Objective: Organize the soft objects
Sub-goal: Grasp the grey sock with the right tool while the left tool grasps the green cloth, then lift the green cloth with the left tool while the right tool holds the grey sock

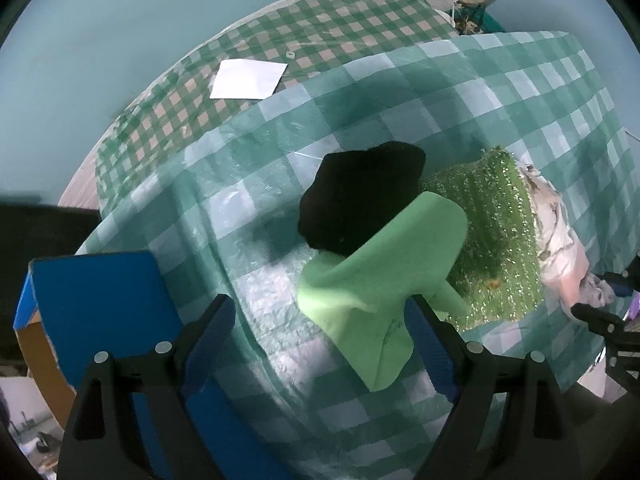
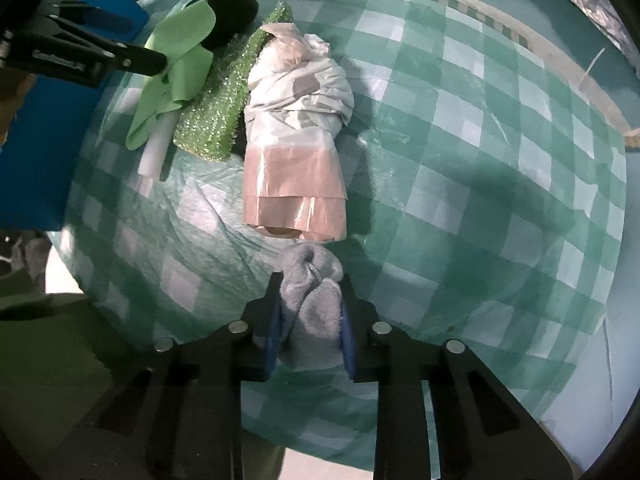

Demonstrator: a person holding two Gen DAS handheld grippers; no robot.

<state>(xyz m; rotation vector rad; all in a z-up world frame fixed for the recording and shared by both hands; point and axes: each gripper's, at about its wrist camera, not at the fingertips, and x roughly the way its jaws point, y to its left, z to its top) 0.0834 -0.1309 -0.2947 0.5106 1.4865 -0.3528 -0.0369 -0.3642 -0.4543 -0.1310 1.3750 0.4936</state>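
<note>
My left gripper (image 1: 320, 312) is open just above the checked tablecloth (image 1: 248, 208); its right finger (image 1: 430, 344) touches a light green foam sheet (image 1: 384, 272). A black soft lump (image 1: 360, 196) lies on the sheet's far end, beside a glittery green scrubber (image 1: 488, 232). My right gripper (image 2: 310, 300) is shut on a grey sock (image 2: 314, 300), just in front of a rolled white and pink plastic bundle (image 2: 298, 136). The green sheet (image 2: 176, 68), black lump (image 2: 230, 12) and scrubber (image 2: 224, 112) lie left of the bundle, with the left gripper (image 2: 152, 60) beside them.
A blue box (image 1: 100, 304) stands at the table's left edge, also in the right wrist view (image 2: 36, 140). A white paper (image 1: 248, 79) lies on the far small-checked cloth (image 1: 320, 24). A white tube (image 2: 154, 152) lies under the green sheet.
</note>
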